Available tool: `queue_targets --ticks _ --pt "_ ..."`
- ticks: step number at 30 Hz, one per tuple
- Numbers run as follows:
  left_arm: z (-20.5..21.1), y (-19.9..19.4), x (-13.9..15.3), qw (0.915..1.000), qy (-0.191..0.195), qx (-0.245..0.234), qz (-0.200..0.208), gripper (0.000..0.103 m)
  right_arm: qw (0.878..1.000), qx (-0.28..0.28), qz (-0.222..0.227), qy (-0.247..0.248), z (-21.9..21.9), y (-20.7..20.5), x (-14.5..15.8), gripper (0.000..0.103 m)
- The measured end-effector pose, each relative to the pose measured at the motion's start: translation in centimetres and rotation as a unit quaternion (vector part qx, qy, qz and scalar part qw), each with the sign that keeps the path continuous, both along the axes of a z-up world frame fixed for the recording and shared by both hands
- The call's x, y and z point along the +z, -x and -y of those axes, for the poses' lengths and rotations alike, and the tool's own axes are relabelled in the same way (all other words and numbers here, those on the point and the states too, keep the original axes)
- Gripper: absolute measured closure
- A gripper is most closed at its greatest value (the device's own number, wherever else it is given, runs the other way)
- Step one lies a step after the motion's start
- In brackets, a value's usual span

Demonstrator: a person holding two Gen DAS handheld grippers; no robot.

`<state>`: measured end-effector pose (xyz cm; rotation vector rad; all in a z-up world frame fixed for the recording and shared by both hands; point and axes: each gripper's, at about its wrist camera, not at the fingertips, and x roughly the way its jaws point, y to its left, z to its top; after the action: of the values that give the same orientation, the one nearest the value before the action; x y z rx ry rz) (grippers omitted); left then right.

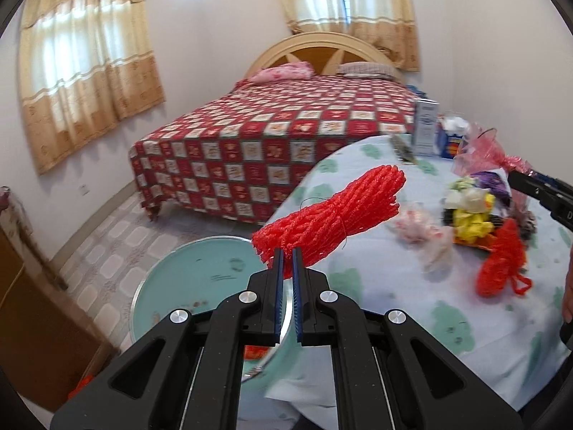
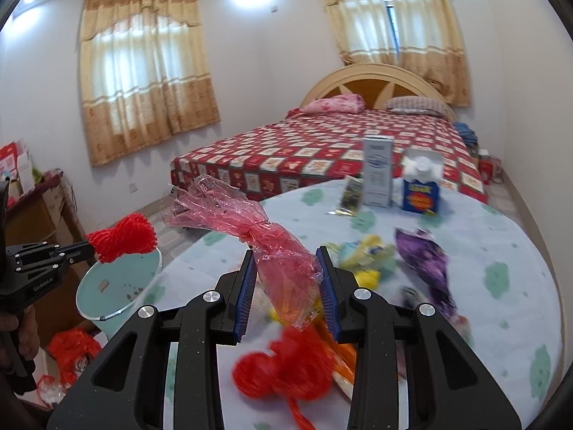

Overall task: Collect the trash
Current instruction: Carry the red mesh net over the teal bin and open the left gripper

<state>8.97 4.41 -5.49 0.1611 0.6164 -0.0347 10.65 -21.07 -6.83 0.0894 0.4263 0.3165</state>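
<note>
Red foam net was pinched by left gripper, held just above teal bin, beside table. Pink cellophane was clamped btwn right gripper fingers, over table. Step judged: carry-to-bin; next, 2 releases over bin.

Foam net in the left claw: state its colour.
Bright red foam net, clearest in the left wrist view.
</note>
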Motion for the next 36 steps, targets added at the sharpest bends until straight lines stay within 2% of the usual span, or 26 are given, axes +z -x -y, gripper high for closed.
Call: queue_targets --ticks 11,36 --pt "-2.3 -0.2 -1.0 0.9993 -0.01 0.037 -0.005 0.098 1.0 0.019 0.005 0.013 -3.4 -1.8 0.5 0.069" --pt "-6.0 -0.2 -2.1 0.9967 -0.016 0.077 -0.019 0.098 0.998 0.054 -0.002 0.039 -8.0 -4.5 -0.3 0.069"
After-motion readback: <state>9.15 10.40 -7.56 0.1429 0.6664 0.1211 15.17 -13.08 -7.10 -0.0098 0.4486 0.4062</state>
